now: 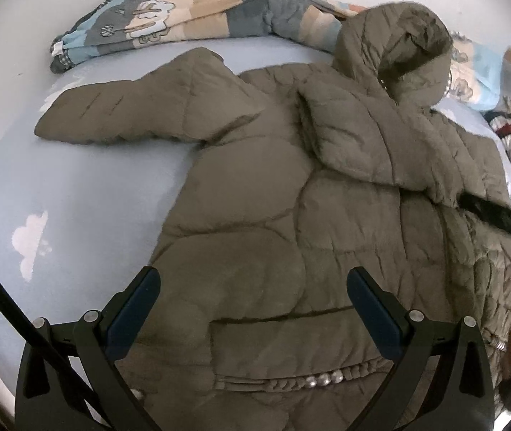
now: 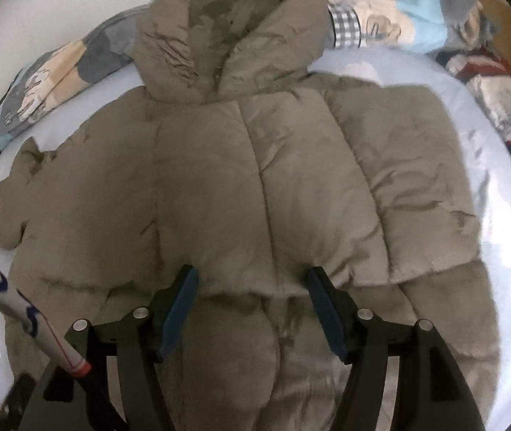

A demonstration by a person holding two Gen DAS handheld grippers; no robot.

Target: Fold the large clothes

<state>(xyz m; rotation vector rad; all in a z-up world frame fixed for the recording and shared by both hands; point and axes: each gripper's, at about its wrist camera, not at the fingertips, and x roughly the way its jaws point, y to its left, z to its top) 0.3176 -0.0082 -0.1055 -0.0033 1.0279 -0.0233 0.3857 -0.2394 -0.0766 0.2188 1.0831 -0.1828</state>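
I see the olive puffer jacket (image 1: 291, 186) spread on the bed (image 1: 76, 186), hood toward the wall, 1 sleeve (image 1: 140, 107) still flung out sideways on the left gripper's (image 1: 253, 283) side, so that hand is nearer; both it and the right gripper (image 2: 253, 283) hover spread, pinching nothing.

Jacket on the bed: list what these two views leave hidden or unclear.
- Left wrist view: the jacket hem runs behind the left gripper and off the bottom edge.
- Left wrist view: the right sleeve is folded over the body, so its cuff is hidden.
- Right wrist view: the right gripper covers the lower jacket; the hood top is cut off.
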